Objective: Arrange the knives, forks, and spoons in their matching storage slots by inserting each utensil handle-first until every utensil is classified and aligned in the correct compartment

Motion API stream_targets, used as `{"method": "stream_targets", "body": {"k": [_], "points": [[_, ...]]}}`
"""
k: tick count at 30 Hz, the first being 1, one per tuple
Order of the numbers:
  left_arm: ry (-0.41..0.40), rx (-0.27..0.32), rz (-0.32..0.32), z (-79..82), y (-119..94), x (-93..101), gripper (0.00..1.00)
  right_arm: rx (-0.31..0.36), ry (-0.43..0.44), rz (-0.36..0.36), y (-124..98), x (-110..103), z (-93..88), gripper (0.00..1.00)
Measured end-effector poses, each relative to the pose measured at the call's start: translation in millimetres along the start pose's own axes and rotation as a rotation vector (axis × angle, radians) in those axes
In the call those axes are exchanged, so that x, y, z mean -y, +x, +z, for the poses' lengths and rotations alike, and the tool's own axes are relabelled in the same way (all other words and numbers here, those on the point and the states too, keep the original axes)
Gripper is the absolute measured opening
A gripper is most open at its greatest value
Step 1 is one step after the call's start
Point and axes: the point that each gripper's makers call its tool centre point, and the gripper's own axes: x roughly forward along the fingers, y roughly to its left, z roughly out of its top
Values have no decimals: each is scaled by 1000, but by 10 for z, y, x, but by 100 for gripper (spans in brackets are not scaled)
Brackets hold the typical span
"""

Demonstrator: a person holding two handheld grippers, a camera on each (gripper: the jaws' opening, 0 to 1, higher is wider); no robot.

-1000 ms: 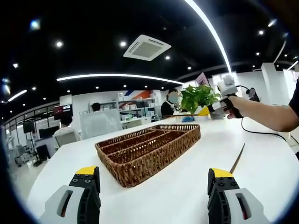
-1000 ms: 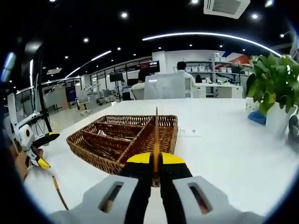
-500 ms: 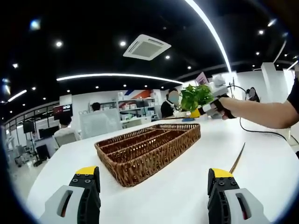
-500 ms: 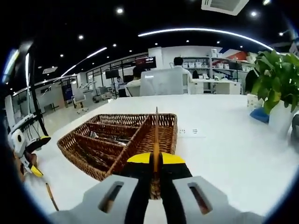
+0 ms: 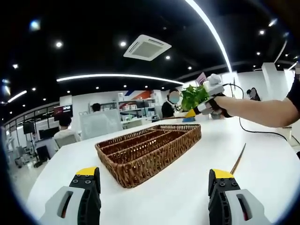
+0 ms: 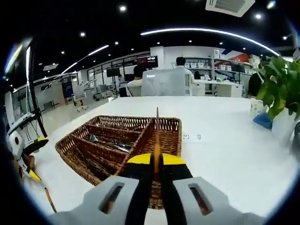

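A brown wicker tray (image 5: pixel 150 149) with long compartments lies on the white table (image 5: pixel 187 187). My left gripper (image 5: pixel 153 173) hovers open near the tray's short end, nothing between its jaws. A slim wood-coloured utensil (image 5: pixel 238 159) lies on the table to its right. My right gripper (image 6: pixel 157 160) is shut on another slim utensil (image 6: pixel 157 131), seen edge-on and pointing at the tray (image 6: pixel 93 154); its kind I cannot tell. The right gripper (image 5: pixel 197 111) shows at the tray's far end, held by a hand. Several utensils (image 6: pixel 110 144) lie in the tray's compartments.
A potted green plant (image 6: pixel 281 89) stands at the table's far right, a blue object beside it. A small socket plate (image 6: pixel 192 137) sits in the tabletop past the tray. People sit at desks behind. The left gripper (image 6: pixel 23 159) and the loose utensil (image 6: pixel 49 199) show at the left.
The right gripper, with its utensil, has moved closer to the tray's far end. The left gripper has stayed put and open.
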Motion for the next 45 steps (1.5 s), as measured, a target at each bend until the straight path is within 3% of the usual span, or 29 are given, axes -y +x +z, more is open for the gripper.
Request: {"method": "stream_targets", "body": {"k": [28,33,42,43,45], "points": [[-16,3,4,12,-21,-15,100,-14,-27,-13,71,-12,75,3],[-22,10,5,25,-23,-22,100,-109,-44,2,113,-57,-132,3],[-20,10,6,25,-18,-23,100,-173,-80,-6,159,-32,-225,3],[-20,10,6,24,-18,-23,100,-255,-108,8,140,-51,-346,3],[-20,11,5,24,-14,-21,100,-289,-188,40,177,-103,-411,4]]}}
